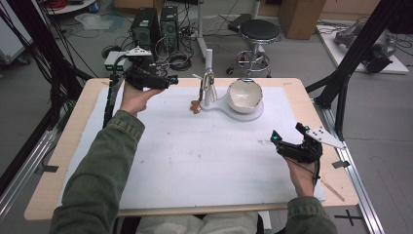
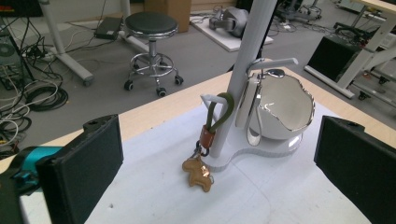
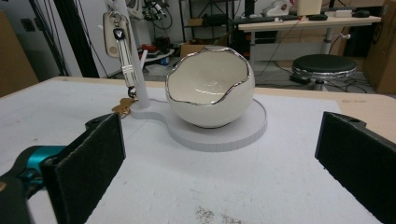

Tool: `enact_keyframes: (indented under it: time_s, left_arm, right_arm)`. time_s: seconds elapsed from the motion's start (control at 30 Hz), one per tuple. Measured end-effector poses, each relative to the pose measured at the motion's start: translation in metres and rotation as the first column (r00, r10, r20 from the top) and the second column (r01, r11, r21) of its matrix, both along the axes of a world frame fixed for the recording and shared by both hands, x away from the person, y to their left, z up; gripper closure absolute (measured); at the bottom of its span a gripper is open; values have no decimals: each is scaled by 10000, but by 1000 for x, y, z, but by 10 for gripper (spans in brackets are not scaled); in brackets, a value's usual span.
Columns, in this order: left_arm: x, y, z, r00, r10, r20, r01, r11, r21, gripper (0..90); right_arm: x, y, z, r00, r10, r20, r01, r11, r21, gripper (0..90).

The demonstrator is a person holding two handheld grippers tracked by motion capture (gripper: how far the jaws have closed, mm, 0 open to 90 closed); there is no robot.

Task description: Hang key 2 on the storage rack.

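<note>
— Jaws wide apart on both sides, we see that straight away: the left gripper (image 1: 171,80) holds nothing, and its two black pads (image 2: 88,163) stand far from each other with bare mat between them.

— Same for the right gripper (image 1: 275,140); we look along it and its pads (image 3: 93,158) are spread, clamping nothing.

— Let us take the white stand (image 1: 208,78) as our landmark. Where is everything from there?

— We see the left gripper to the left of the stand, near it but apart, held off the white mat (image 1: 195,161) and aimed at the post. The right gripper sits well apart from the stand, towards the person's side and to the right, low over the mat.

— And the keychain (image 2: 212,135)?

— It hangs on the stand from a short peg by a green loop, with a brown collar under the loop. We spot its tan animal charm (image 2: 197,171) resting at the foot of the post, touching the base's edge.

— A second bunch too?

— Yes, a pale key fob (image 3: 112,39) hangs from another peg, higher up on the post.

— The bowl?

— The cracked-egg bowl (image 1: 245,95), white with a silver rim, stands upright on the round end of the stand's base (image 3: 243,133), just beside the post. From the right gripper view we face its open side.

— Beyond the table?

— A black stool (image 1: 259,31) stands on the floor past the stand.
</note>
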State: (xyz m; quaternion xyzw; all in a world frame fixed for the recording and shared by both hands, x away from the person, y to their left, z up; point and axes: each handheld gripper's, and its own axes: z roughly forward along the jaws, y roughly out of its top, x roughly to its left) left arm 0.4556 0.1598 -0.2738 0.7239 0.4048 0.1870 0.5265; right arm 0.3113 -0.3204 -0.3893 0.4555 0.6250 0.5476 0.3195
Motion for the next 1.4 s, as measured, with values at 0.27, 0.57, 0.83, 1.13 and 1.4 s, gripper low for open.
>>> enact_keyframes:
  time_s: [0.27,0.57,0.83,1.13,1.4]
  left_arm:
    - [-8,18,-9,9995,279,-141,-279,9996,-41,17]
    - [-21,32,-25,9980,479,-412,-478,9989,35,17]
    - [-31,44,-27,9974,520,-507,-504,9982,327,17]
    - [-51,58,-37,9957,860,-336,-846,9956,400,17]
    - [-63,76,-48,9913,1303,-189,-1299,9914,180,17]
  right_arm:
    - [-2,-1,0,10000,-86,-26,86,10000,15,5]
    - [-3,-1,0,10000,-77,-21,77,10000,21,5]
    - [-3,0,0,10000,-54,-21,54,10000,-1,5]
    - [-3,-1,1,10000,-71,8,71,10000,-14,5]
    - [-2,1,0,10000,-26,-46,26,10000,-3,5]
